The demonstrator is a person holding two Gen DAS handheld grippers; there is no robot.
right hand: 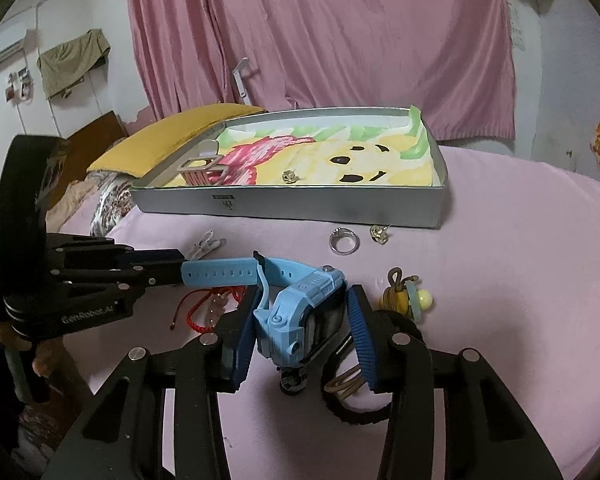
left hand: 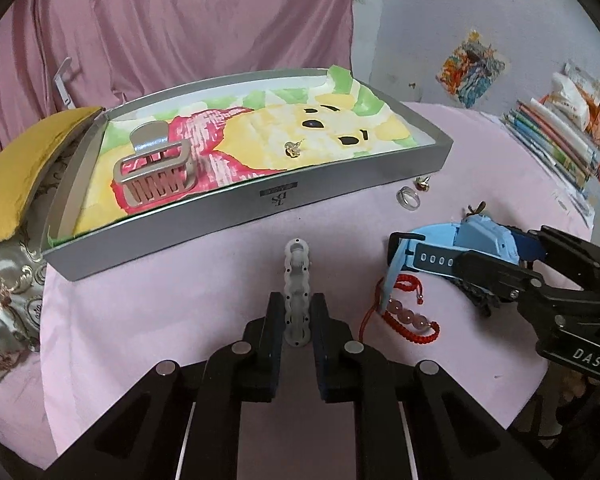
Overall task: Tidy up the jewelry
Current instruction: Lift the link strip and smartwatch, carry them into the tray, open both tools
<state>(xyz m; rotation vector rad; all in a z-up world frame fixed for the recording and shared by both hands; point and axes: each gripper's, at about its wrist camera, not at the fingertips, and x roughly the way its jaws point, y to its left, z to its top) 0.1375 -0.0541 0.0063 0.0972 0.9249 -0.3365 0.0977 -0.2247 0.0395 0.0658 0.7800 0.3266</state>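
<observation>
Blue plastic fills the right wrist view: the watch (right hand: 300,320) sits between the right gripper (right hand: 300,344) pads, which clamp its case on both sides, lifted above the pink sheet (right hand: 500,280). Over at nine o'clock the left gripper (right hand: 172,270) comes in, and in its own view it pinches a white hair clip (left hand: 298,292) that sticks out toward twelve. The red bracelet (left hand: 404,316) lies at three o'clock of that clip. The grey tray (left hand: 240,208) sits at twelve, claw clip (left hand: 156,172) inside.
</observation>
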